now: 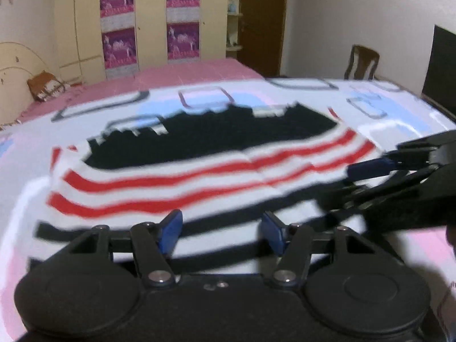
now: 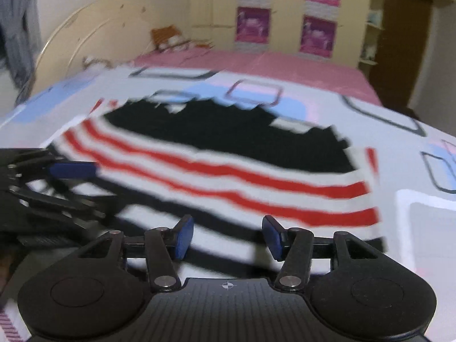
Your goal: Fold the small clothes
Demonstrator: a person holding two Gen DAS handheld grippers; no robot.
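I am holding my left gripper (image 1: 221,232) with its blue-padded jaws standing apart, nothing pinched between them, above the near edge of a small knitted garment with red, white and black stripes and a black upper part (image 1: 199,154). My right gripper (image 2: 228,235) is likewise hanging with its two blue pads parted and gripping nothing, over the same near hem, where the black stripes are running across white. Each tool is showing in the other's camera: the right one is reaching in from the right edge of the left view, and the left one is coming in from the left edge of the right view, so the two are sitting side by side along that hem. Both pictures are blurring, so I cannot tell whether any fingertip is touching the cloth. The garment is lying spread flat on a white bed sheet printed with pale blue, pink and dark-outlined squares (image 1: 384,105). Beyond it a pink bedspread (image 2: 285,62) is stretching toward a cream wardrobe with magenta posters (image 1: 182,14), and a wooden chair (image 1: 362,62) is standing by the wall.
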